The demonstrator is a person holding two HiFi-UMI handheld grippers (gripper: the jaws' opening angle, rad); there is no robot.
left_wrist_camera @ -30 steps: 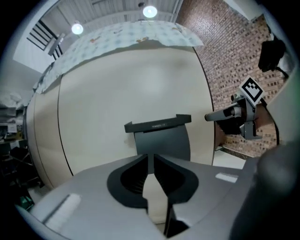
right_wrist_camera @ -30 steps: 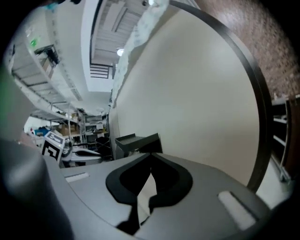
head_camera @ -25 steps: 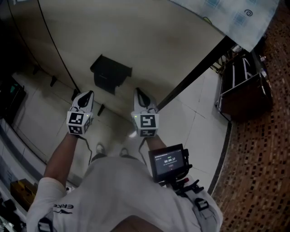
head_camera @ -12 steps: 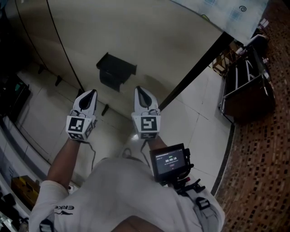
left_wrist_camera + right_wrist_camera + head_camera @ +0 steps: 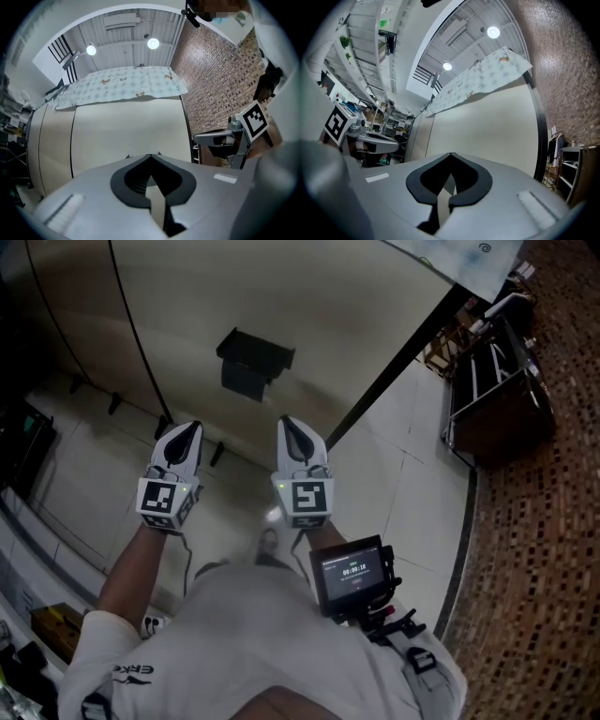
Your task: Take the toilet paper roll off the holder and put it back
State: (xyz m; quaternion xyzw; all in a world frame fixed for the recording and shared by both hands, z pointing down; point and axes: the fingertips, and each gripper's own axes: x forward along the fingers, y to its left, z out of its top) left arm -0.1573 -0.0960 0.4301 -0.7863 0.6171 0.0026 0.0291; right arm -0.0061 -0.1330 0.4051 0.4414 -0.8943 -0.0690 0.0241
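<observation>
A black boxy holder [image 5: 253,362] is fixed to the beige wall panel [image 5: 309,315] ahead of me. No toilet paper roll can be made out on it in this dim view. My left gripper [image 5: 187,428] and right gripper [image 5: 289,422] are held side by side, a little short of the holder and just below it in the head view. Both are shut with nothing between the jaws. In the left gripper view the left gripper's [image 5: 150,157] jaws meet tip to tip against the beige panel. The right gripper's [image 5: 451,154] jaws do the same in its own view.
A black strip [image 5: 394,371] edges the panel on the right, and a patterned cloth [image 5: 469,259] hangs over its top. A dark rack [image 5: 492,399] stands by the brown mosaic surface [image 5: 544,549]. A small screen [image 5: 352,575] sits on the person's chest.
The holder has slid up and to the right in the head view as the person stepped. Both grippers have kept their place, side by side and shut.
</observation>
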